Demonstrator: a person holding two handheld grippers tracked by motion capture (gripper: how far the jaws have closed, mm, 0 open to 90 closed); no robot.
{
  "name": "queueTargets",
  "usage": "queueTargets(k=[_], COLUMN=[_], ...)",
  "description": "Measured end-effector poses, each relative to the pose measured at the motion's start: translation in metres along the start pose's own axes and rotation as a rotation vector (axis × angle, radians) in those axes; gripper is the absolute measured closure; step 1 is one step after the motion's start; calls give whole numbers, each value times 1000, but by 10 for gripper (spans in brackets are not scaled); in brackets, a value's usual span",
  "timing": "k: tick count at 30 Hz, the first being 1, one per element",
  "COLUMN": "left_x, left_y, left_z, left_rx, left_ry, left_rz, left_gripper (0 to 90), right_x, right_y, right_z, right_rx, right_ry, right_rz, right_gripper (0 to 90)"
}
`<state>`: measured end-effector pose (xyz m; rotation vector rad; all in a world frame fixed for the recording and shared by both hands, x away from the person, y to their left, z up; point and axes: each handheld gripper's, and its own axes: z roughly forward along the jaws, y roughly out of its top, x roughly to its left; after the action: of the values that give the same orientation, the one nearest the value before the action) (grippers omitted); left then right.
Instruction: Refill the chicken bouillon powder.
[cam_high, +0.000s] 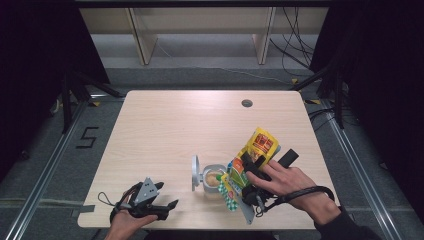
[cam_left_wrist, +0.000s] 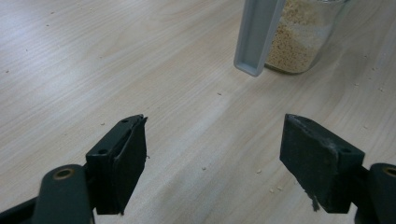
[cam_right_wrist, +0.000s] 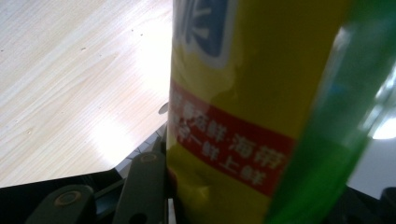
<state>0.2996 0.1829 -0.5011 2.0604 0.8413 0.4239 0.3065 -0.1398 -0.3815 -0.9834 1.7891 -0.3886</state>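
A yellow snack bag (cam_high: 252, 155) with red, green and blue print is tilted over a clear jar (cam_high: 214, 180) that holds pale granules. My right gripper (cam_high: 252, 172) is shut on the bag, whose yellow side (cam_right_wrist: 243, 93) presses against the jaws. The jar's grey hinged lid (cam_high: 195, 173) stands open on its left. In the left gripper view the jar (cam_left_wrist: 301, 37) and its lid (cam_left_wrist: 258, 35) lie ahead. My left gripper (cam_high: 157, 204) rests open near the table's front left edge, with nothing between its pads (cam_left_wrist: 123, 163).
The wooden table (cam_high: 190, 125) has a round cable hole (cam_high: 246, 103) at the back right. Small crumbs (cam_left_wrist: 219, 93) are scattered on the wood near the jar. Shelving and cables stand beyond the far edge.
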Motion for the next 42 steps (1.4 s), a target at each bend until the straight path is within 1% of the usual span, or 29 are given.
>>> queueTargets(k=[1,2,3,4,5,6,7,12,13,14,15,16,18,20,21,23,26,27,28,29,30,31,32,33,34,38,39,41,42], left_x=[0,1,2,2,1,1,1,0,0,0,0,0,0,0,0,0,1,1,1,1,1,1,1,1,1,0,0,0,0], left_y=[0,0,0,1,0,0,0,0,0,0,0,0,0,0,0,0,0,0,0,0,0,0,0,0,0,0,0,0,0], left_z=[0,-1,-1,-1,-1,0,0,0,0,0,0,0,0,0,0,0,0,-1,-1,-1,-1,-1,-1,-1,-1,0,0,0,0], left_rx=[1,5,6,5,6,3,3,2,2,2,2,1,3,2,2,2,3,4,3,3,3,3,3,3,4,2,3,6,4], left_ry=[-1,1,3,5,0,-1,-2,-3,-3,-3,-3,-3,-2,-4,-2,-3,-3,-1,-1,-1,-1,-1,-1,-1,-1,-2,-3,-5,-3], left_rz=[2,6,17,30,7,3,3,1,2,2,2,2,2,2,2,2,4,4,4,4,4,4,4,4,4,2,2,1,1], left_gripper=[223,223,223,223,223,223,223,223,223,223,223,223,223,223,223,223,223,223,223,223,223,223,223,223,223,223,223,223,224], right_x=[1,1,-2,0,-1,0,-2,-1,2,3,3,2,4,4,2,3,1,-3,-1,-2,-4,-3,-3,-5,-2,0,2,2,1], right_y=[1,1,0,0,-1,-1,-2,-4,-4,-4,-4,-5,-4,-3,-3,0,1,0,1,1,0,0,0,-2,-1,-4,-4,-5,-6], right_z=[0,1,3,3,5,4,6,5,4,3,2,3,0,-1,0,-1,1,3,3,3,4,3,4,5,5,4,4,3,3], right_rx=[9,3,2,4,-6,16,6,10,15,21,25,13,24,21,7,10,-1,-7,1,4,-2,10,12,6,10,17,13,25,16], right_ry=[8,7,5,8,3,16,7,12,14,15,21,12,20,18,11,17,8,0,6,7,3,11,10,4,10,16,14,21,17], right_rz=[29,29,-8,35,24,44,3,1,37,45,41,6,40,46,7,48,36,-5,34,32,-3,39,32,-4,47,44,71,44,9], right_gripper=[630,630,630,630,630,631,631,631,631,631,631,631,631,631,631,631,631,631,631,631,631,631,631,631,631,631,631,631,631])
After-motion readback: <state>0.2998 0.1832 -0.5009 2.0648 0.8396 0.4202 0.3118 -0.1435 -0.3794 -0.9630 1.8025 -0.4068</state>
